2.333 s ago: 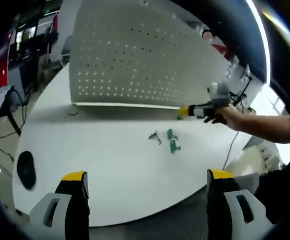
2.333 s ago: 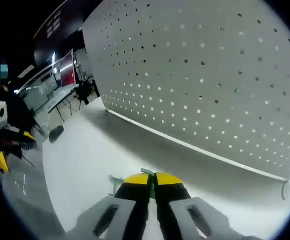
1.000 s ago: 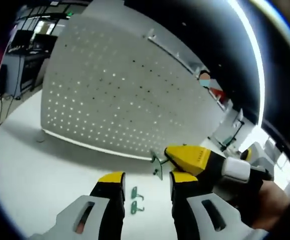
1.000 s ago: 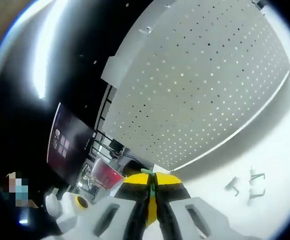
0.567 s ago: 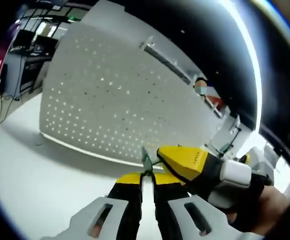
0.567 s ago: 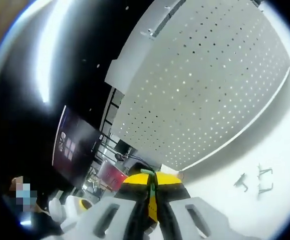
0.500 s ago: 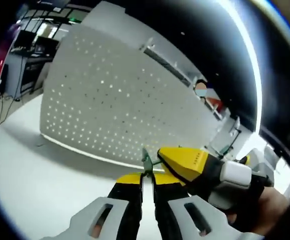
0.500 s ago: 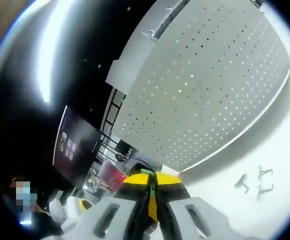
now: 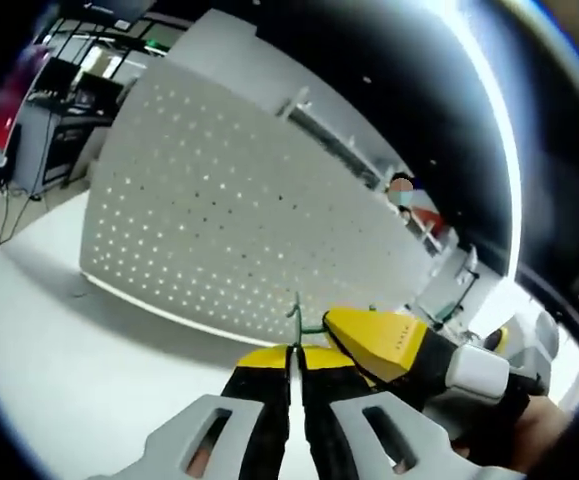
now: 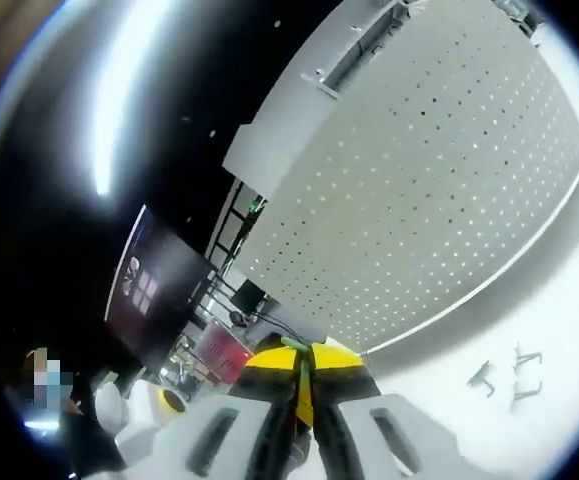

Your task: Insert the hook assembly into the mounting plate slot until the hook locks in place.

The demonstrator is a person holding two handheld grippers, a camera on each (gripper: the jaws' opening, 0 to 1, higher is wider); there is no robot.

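Left gripper view shows the left gripper (image 9: pixel 291 362) with its yellow-tipped fingers (image 9: pixel 266 361) drawn together, a thin green hook (image 9: pixel 296 318) standing up out of the seam between them; the right gripper (image 9: pixel 341 325) comes in from the right at a slant, its yellow tip lying against that same hook just above the left fingers, so both appear to hold the piece at once; a hand (image 9: pixel 529 440) grips the right tool's body at the lower right edge; behind, the white perforated mounting plate (image 9: pixel 199 240) stands upright on the white counter (image 9: pixel 59 330), its lower edge resting on the surface; the hook is held in the air in front of the plate and apart from it.

Right gripper view shows the right gripper (image 10: pixel 302 360) with its fingers (image 10: pixel 335 362) pressed shut on a sliver of the green hook (image 10: pixel 293 343) poking out at the tip; the mounting plate (image 10: pixel 439 190) leans across the upper right of the tilted view; three small hooks (image 10: pixel 504 378) lie loose on the counter (image 10: pixel 569 330) near the plate's lower edge, well apart from the held one.
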